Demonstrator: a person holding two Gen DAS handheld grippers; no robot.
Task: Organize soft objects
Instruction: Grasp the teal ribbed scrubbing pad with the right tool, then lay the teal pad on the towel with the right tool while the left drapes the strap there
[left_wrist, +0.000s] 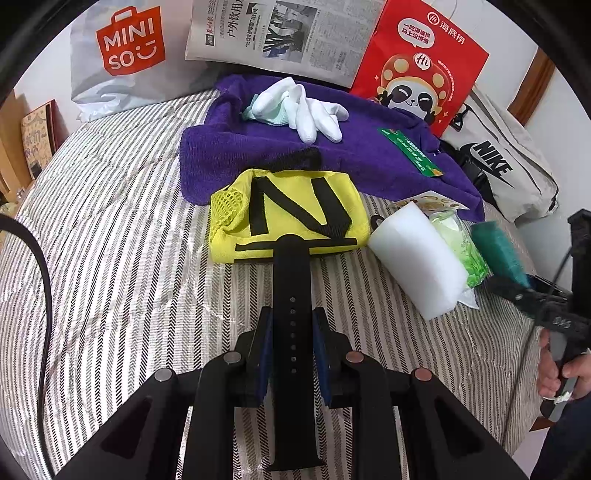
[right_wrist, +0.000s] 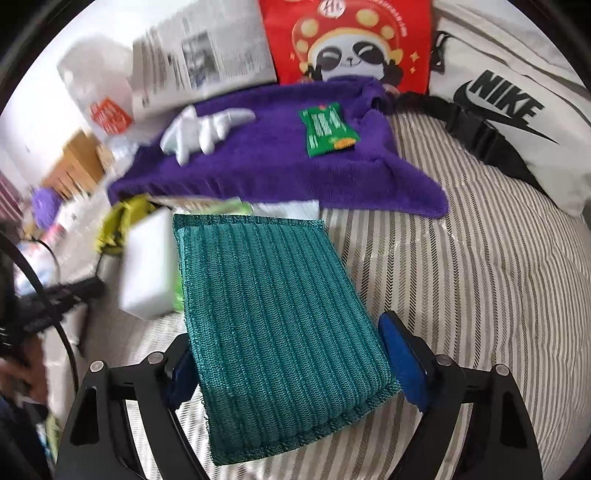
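Note:
My left gripper is shut on a black watch strap, whose tip points over a yellow mesh bag on the striped bed. My right gripper has a teal knitted pad between its blue pads, both touching its sides. The pad's far end leans by a white foam block. In the left wrist view the teal pad tilts up at the right edge. Beyond lies a purple towel with white gloves and a green packet on it.
Along the back stand a Miniso bag, a newspaper and a red panda bag. A white Nike bag lies at the right. A green plastic pack sits beside the foam block. A person's hand grips the right handle.

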